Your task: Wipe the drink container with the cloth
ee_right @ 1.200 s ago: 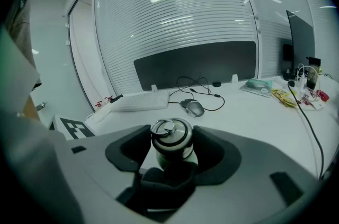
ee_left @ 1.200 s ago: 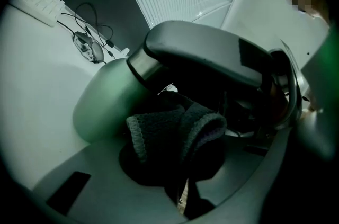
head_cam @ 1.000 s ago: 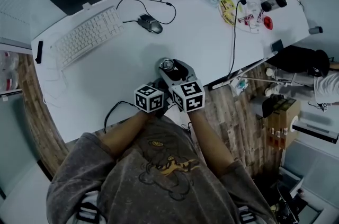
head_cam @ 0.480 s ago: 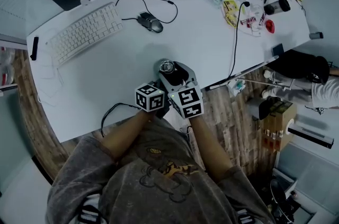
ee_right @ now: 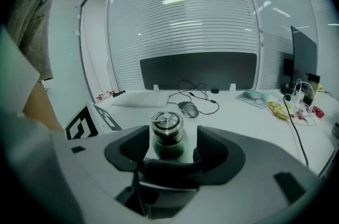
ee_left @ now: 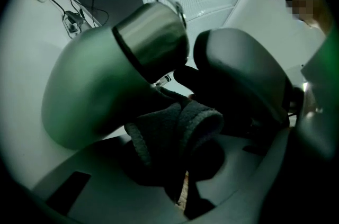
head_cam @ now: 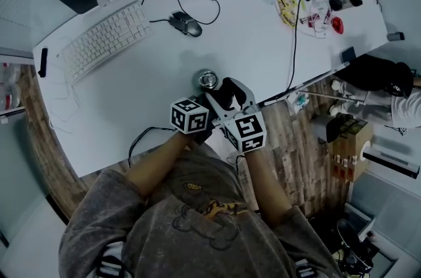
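Gently: your left gripper pinches the dark fleecy cloth against the green steel-capped bottle, upright on the white desk. The jaws of your right gripper, just widened, flank it loosely, so rub lightly.

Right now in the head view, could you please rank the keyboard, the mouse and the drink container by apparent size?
1. keyboard
2. mouse and drink container: about alike, since only the container's top shows, so I leave them unranked.

drink container between right gripper's just-parted jaws
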Demonstrator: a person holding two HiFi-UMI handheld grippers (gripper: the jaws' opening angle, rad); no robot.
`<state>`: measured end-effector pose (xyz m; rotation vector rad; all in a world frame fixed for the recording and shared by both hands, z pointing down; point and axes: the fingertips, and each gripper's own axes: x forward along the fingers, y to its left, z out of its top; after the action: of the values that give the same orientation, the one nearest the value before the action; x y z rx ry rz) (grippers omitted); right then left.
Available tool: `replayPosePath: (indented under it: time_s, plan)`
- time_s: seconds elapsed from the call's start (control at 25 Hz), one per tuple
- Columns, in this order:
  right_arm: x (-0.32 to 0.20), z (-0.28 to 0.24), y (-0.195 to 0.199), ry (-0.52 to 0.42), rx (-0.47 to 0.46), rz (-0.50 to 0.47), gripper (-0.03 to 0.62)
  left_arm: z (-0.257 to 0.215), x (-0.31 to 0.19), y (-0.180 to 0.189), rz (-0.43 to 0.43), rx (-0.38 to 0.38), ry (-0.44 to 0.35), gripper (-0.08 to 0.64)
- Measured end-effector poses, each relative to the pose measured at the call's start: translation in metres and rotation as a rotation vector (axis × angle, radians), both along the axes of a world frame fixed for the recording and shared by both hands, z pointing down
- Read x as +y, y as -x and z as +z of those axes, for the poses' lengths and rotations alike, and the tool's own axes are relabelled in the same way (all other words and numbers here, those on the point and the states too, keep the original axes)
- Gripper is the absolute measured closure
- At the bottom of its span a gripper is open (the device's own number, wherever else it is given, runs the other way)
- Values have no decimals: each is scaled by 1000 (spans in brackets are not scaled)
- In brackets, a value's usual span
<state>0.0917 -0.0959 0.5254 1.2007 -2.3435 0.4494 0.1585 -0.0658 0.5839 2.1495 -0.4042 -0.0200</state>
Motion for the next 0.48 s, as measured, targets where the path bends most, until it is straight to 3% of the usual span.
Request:
replayPosePath:
  time_s: [0.24,0.48]
  plan:
    - [15,-22,-20,-40,-94,76,321,-19,11,0,72,-74,-63,505]
    - [29,-58,-41,-129,-206,145,330,-58,9,11,89,-147,-173,505]
